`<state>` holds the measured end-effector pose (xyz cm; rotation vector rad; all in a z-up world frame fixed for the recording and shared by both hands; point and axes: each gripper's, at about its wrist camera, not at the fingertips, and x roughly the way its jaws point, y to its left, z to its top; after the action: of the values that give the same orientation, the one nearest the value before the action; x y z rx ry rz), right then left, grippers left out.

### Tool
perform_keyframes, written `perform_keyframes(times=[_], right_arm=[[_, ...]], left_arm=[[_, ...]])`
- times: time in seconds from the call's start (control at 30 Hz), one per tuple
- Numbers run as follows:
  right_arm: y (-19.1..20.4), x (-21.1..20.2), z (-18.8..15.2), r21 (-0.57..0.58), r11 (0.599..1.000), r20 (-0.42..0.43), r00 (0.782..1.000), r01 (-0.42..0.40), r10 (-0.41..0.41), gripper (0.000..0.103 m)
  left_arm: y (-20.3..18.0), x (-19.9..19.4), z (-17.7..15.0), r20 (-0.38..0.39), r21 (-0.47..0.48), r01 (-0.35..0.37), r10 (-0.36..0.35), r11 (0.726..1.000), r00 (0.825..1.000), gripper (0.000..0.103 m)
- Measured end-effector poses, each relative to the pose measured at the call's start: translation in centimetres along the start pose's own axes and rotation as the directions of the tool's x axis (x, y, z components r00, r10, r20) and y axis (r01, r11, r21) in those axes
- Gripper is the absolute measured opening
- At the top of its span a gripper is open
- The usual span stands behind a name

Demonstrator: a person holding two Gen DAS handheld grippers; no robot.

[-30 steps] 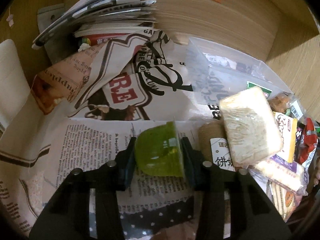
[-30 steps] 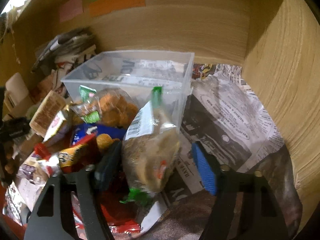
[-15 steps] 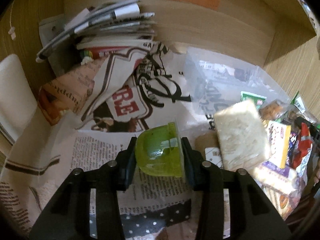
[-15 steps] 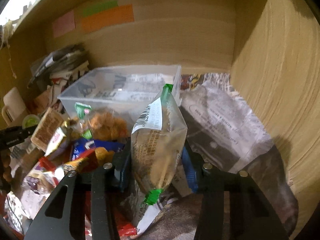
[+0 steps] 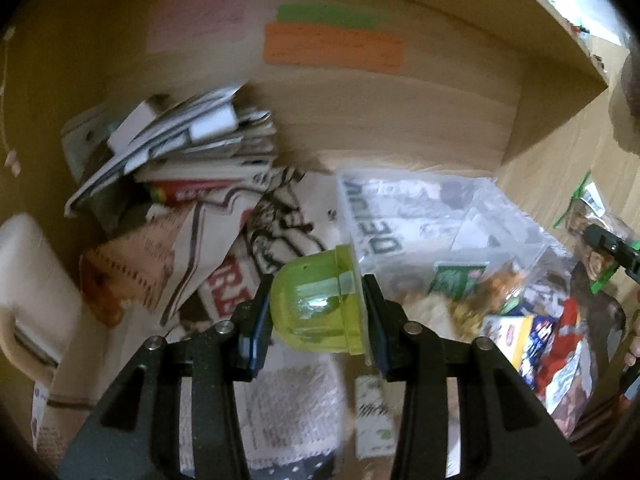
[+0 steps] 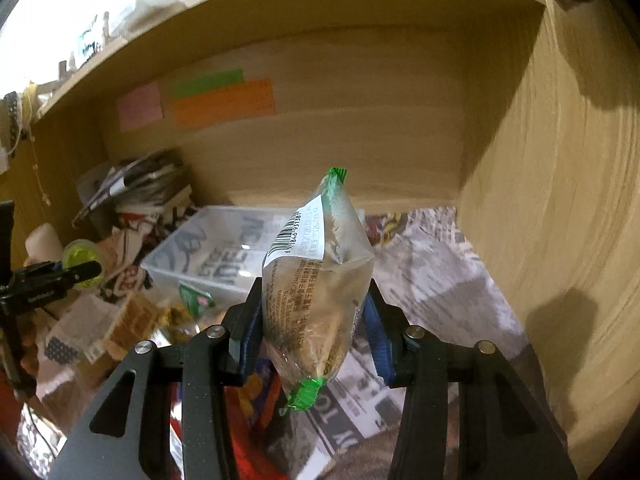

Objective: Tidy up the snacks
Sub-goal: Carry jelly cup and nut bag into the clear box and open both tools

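Note:
My left gripper [image 5: 316, 316] is shut on a green jelly cup [image 5: 316, 304] and holds it in the air, left of the clear plastic bin [image 5: 432, 224]. My right gripper [image 6: 314, 320] is shut on a clear snack bag with green ends [image 6: 316, 280], held upright above the snack pile [image 6: 132, 320], near the bin's [image 6: 208, 256] front right corner. The left gripper with the cup also shows in the right wrist view [image 6: 76, 268]. The right gripper's tip shows at the right edge of the left wrist view [image 5: 612, 244].
A wooden shelf back wall [image 6: 360, 128] carries pink, green and orange sticky notes [image 6: 224, 102]. A stack of papers [image 5: 180, 148] lies at the back left. Newspaper [image 6: 432, 272] covers the shelf floor. The wooden side wall [image 6: 560, 200] stands close on the right.
Both grippers have risen. The right gripper closed on the snack bag and lifted it off the pile. The left gripper lifted the jelly cup up and towards the bin.

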<state>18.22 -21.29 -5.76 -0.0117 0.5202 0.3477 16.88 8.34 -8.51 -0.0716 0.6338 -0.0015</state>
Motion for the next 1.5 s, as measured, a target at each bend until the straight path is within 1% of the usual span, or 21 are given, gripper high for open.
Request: perform_keyframes(times=[0.2,0.33,0.43,0.6,0.87,1.0,1.1,1.3,1.47,1.5], right_arm=[[0.8,1.3,1.2,0.002,1.000,0.004,1.000,-0.030,0.030,0.042],[1.1,2.2,1.8,-0.005,0.999,0.000,0.999,-0.049,0.049,0.042],[1.3,3.1,2.3,-0.011,0.998,-0.009,0.998,-0.056,0.056,0.042],[1.4,5.1,2.9,-0.021,0.998,-0.049,0.997,-0.067,0.066,0.042],[1.3,9.3,3.4,-0.032,0.996,-0.150,0.986,-0.084,0.078,0.042],[1.1,10.9,3.3,-0.020,0.995,-0.198,0.976,-0.100,0.094,0.042],[1.2,11.8,3.2,-0.028,0.995,-0.222,0.971,-0.094,0.086,0.042],[1.6,12.7,3.0,-0.046,0.994,-0.251,0.965,-0.096,0.082,0.043],[1.7,13.0,3.0,-0.048,0.994,-0.265,0.961,-0.100,0.083,0.047],[1.7,12.8,3.0,-0.047,0.994,-0.264,0.961,-0.102,0.087,0.047]], left_arm=[[-1.7,0.7,2.2,0.016,0.040,0.027,-0.028,0.999,0.999,0.042],[-3.1,1.8,3.5,0.007,0.058,0.058,-0.059,0.997,0.998,0.042],[-4.0,2.8,4.4,0.002,0.076,0.063,-0.063,0.995,0.998,0.042],[-4.9,5.1,5.7,-0.027,0.091,0.076,-0.074,0.993,0.997,0.042],[-5.1,9.3,7.6,-0.118,0.079,0.117,-0.107,0.990,0.987,0.042],[-5.1,11.1,8.0,-0.161,0.087,0.130,-0.115,0.988,0.980,0.042],[-5.3,12.1,7.9,-0.188,0.098,0.142,-0.122,0.985,0.975,0.042],[-5.6,13.3,7.7,-0.235,0.108,0.168,-0.139,0.980,0.962,0.042],[-6.1,13.8,7.2,-0.270,0.116,0.185,-0.148,0.976,0.951,0.042],[-6.2,13.7,7.2,-0.266,0.119,0.184,-0.147,0.976,0.953,0.042]])
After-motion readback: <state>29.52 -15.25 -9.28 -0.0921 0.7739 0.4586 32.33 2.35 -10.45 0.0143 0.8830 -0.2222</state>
